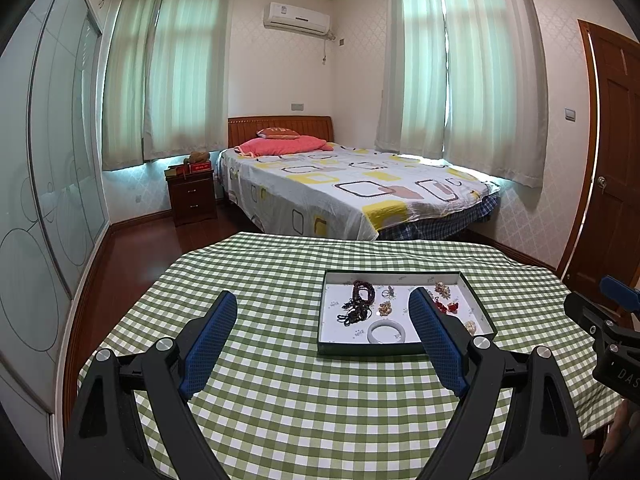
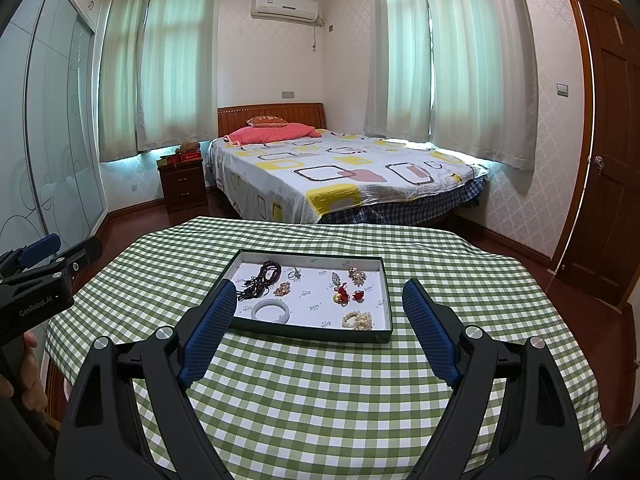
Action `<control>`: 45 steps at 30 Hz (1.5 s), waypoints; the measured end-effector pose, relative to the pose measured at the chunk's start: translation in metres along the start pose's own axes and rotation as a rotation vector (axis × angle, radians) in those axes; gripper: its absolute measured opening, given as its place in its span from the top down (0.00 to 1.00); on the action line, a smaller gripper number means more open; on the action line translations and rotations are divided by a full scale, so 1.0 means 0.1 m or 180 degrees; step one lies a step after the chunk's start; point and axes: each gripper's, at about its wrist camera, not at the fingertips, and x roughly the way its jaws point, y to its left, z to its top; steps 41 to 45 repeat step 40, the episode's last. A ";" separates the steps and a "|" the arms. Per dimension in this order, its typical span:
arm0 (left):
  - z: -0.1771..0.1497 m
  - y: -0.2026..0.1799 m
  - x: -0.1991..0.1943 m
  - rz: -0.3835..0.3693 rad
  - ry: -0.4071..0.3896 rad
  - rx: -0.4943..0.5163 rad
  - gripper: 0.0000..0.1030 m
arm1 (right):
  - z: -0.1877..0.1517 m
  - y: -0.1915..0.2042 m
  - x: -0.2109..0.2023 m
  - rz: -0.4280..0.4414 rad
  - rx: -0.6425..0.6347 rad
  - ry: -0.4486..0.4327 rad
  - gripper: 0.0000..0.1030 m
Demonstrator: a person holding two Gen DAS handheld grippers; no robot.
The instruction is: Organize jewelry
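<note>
A shallow dark-rimmed tray point(image 2: 308, 335) with a white floor lies on the green checked tablecloth point(image 2: 320, 400). Inside lie a dark bead necklace point(image 2: 266, 276), a white bangle point(image 2: 271, 311), a gold brooch point(image 2: 282, 289), red ornaments point(image 2: 346, 295) and a pearl bracelet point(image 2: 357, 320). My right gripper point(image 2: 320, 289) hovers open in front of the tray, nothing between its blue pads. In the left wrist view the tray point(image 1: 368, 350) sits ahead and to the right, with the bangle point(image 1: 386, 332) and necklace point(image 1: 362, 300). My left gripper point(image 1: 322, 298) is open and empty, short of the tray.
Each gripper shows at the other view's edge: the right gripper point(image 1: 596, 296), the left gripper point(image 2: 64, 250) with a hand point(image 2: 28, 364) on it. Past the table stand a bed point(image 2: 340, 176), a nightstand point(image 2: 182, 184), a glass wardrobe point(image 1: 48, 200) and a wooden door point(image 2: 608, 140).
</note>
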 end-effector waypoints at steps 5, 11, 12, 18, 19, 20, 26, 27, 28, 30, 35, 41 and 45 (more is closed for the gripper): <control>-0.02 0.01 0.01 0.0006 0.0009 -0.0028 0.18 | 0.00 0.00 0.00 0.0003 -0.0001 -0.0001 0.20; -0.03 0.00 0.02 -0.0032 0.0028 -0.0018 0.18 | -0.02 0.02 0.02 0.0007 -0.0009 0.0011 0.20; -0.03 0.00 0.02 -0.0033 0.0027 -0.0008 0.18 | -0.02 0.03 0.02 0.0009 -0.0012 0.0013 0.20; -0.03 0.00 0.00 -0.0040 -0.0015 -0.0021 0.18 | -0.04 0.06 0.04 0.0013 -0.0020 0.0028 0.20; -0.03 0.01 -0.01 -0.0043 -0.0022 -0.0027 0.18 | -0.04 0.05 0.04 0.0015 -0.0018 0.0028 0.20; -0.03 0.01 -0.01 -0.0055 -0.0018 -0.0040 0.18 | -0.04 0.06 0.04 0.0016 -0.0017 0.0030 0.20; -0.05 0.03 0.06 -0.0175 0.0121 -0.0133 0.18 | -0.06 0.07 0.04 0.0021 -0.0026 0.0041 0.20; -0.06 0.02 0.06 -0.0140 0.0140 -0.0135 0.18 | -0.07 0.07 0.05 0.0022 -0.0028 0.0043 0.20; -0.07 0.01 0.07 -0.0085 0.0152 -0.0115 0.18 | -0.07 0.07 0.05 0.0023 -0.0028 0.0043 0.20; -0.07 0.00 0.07 -0.0085 0.0155 -0.0065 0.18 | -0.07 0.07 0.05 0.0021 -0.0026 0.0045 0.20; -0.08 0.00 0.10 -0.0066 0.0095 -0.0004 0.18 | -0.08 0.08 0.07 0.0025 -0.0030 0.0060 0.20; -0.12 0.03 0.30 -0.0116 0.0249 -0.0004 0.18 | -0.12 0.04 0.19 0.0022 0.0002 0.0125 0.20; -0.12 0.03 0.30 -0.0116 0.0249 -0.0004 0.18 | -0.12 0.04 0.19 0.0022 0.0002 0.0125 0.20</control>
